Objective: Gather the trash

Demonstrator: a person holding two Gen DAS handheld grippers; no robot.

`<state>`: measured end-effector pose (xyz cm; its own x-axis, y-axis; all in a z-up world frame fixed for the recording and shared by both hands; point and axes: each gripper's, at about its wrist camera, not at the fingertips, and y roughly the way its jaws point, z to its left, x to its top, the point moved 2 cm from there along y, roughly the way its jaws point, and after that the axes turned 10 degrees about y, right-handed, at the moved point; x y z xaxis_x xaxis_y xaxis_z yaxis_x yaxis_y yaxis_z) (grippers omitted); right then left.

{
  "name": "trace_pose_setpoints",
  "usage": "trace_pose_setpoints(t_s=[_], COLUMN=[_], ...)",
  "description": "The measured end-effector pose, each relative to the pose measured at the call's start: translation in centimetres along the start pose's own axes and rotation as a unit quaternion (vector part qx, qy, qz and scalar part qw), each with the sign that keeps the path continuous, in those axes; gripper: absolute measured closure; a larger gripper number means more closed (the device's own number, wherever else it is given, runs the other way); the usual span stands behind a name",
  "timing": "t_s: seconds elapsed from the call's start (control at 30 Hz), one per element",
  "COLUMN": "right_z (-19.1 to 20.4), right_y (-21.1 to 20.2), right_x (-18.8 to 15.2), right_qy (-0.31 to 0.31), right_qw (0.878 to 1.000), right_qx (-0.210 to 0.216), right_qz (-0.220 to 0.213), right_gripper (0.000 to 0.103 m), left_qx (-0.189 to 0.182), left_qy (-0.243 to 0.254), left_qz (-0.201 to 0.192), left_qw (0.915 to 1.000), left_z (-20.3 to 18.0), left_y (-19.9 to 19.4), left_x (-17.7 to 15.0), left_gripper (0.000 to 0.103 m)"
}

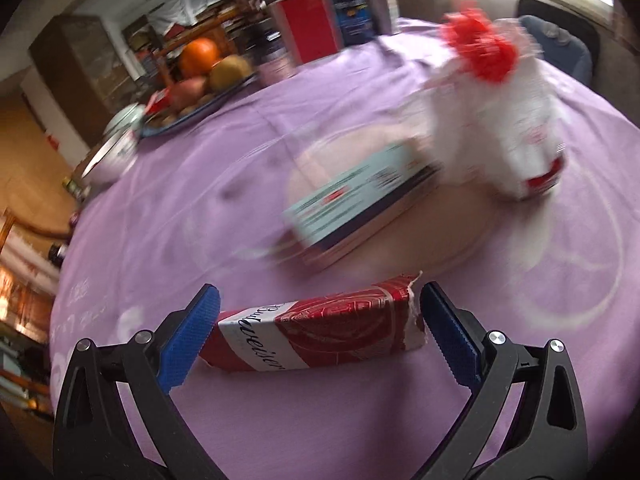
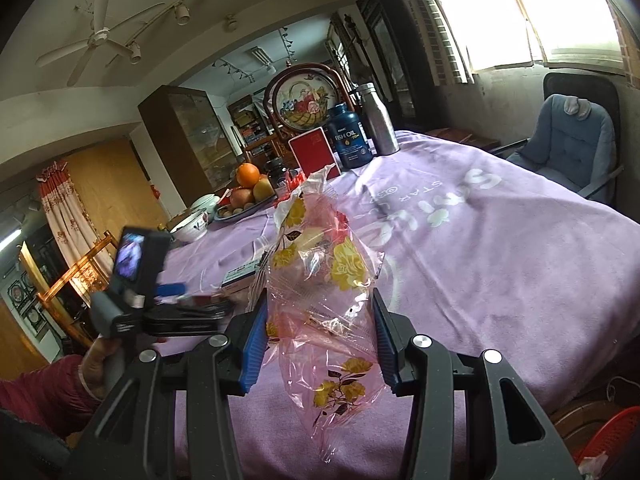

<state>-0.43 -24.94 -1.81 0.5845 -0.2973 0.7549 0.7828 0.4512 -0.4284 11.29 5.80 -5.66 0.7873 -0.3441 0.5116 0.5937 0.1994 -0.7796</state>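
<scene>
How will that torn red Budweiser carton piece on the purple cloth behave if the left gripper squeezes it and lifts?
The carton piece lies flat with a ragged torn end, so it is probably thin card: light, likely to buckle between the open left gripper pads rather than resist. Flat on the tablecloth, it should not roll, though its glossy print may slip a little.

A lived-in home dining room: a tabletop [image 2: 500,240] under a purple cloth, a fruit plate [image 2: 240,211], a ceiling fan [image 2: 94,42], a glass cabinet [image 2: 188,136], flowered curtains [image 2: 66,208] and a padded chair [image 2: 568,144].
</scene>
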Motion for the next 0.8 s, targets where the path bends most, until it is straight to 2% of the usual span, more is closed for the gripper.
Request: trace_pose_setpoints(t_s=[0.13, 0.2, 0.27, 0.43, 0.57, 0.63, 0.7, 0.8], right_z=[0.0, 0.2, 0.7, 2.0, 2.2, 2.2, 2.4, 2.7], right_y=[1.0, 1.5, 1.8, 1.1, 1.2, 1.5, 1.8, 2.0], right_x=[-0.3, -0.5, -0.6, -0.7, -0.5, -0.7, -0.8, -1.0], right_qy=[0.007, 0.007, 0.007, -0.017, -0.016, -0.017, -0.017, -0.020], right_qw=[1.000, 0.999, 0.999, 0.999, 0.999, 0.999, 0.999, 0.998], right_qx=[0.017, 0.024, 0.030, 0.029, 0.035, 0.036, 0.039, 0.043], right_qz=[0.013, 0.021, 0.026, 0.017, 0.019, 0.023, 0.027, 0.032], right_gripper=[0.056, 0.056, 0.056, 0.056, 0.056, 0.056, 0.056, 0.056], left_qx=[0.022, 0.012, -0.013, -0.049, -0.039, -0.046, -0.075, -0.133], left_qy=[-0.069, -0.103, -0.122, -0.133, -0.134, -0.130, -0.136, -0.155], left_qz=[0.033, 0.036, 0.020, -0.024, -0.045, -0.038, -0.021, 0.000], left_qw=[0.9968, 0.9939, 0.9922, 0.9897, 0.9891, 0.9897, 0.9876, 0.9789], left_z=[6.6, 8.9, 10.3, 10.6, 10.8, 10.8, 10.7, 10.1], left_y=[-1.0, -1.9, -3.3, -5.9, -7.4, -7.7, -7.4, -6.4], left_x=[-5.4, -7.4, -8.4, -9.7, -11.5, -12.6, -13.5, -13.9], left_gripper=[0.007, 0.007, 0.007, 0.007, 0.007, 0.007, 0.007, 0.007])
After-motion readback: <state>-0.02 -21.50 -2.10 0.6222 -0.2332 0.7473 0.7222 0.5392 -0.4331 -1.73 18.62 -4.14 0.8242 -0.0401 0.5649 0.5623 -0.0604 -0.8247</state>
